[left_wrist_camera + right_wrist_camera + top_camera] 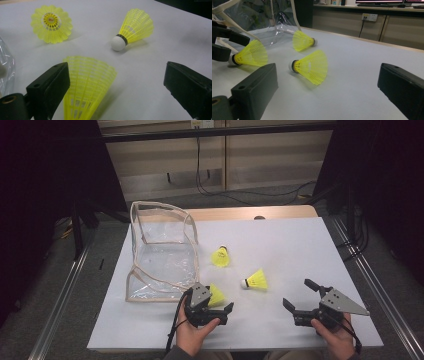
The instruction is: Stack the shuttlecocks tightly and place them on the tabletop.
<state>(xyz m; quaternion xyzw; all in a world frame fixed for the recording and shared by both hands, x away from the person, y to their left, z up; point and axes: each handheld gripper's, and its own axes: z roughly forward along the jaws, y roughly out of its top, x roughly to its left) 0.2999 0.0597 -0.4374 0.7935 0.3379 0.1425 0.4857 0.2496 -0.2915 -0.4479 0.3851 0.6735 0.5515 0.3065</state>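
A: From the high view, the left hand-held gripper (216,306) is sitting right at the nearest shuttlecock (217,296), beside the clear pouch (160,251) on the white tabletop (300,245). The right hand-held gripper (300,296) is waiting well apart, jaws spread.

B: Left gripper view now — jaws standing wide apart, the nearest shuttlecock's skirt (87,85) lying between them, touching the left jaw. Nothing clamped.

A: Risky, I'd say. Closing on that mesh skirt could be crushing it, or squirting it out sideways.

B: Right gripper view — jaws open there too, the middle shuttlecock (310,67) lying just ahead, the far shuttlecock (303,40) near the pouch mouth.

A: And that floppy pouch could be collapsing when anything is pushed in.
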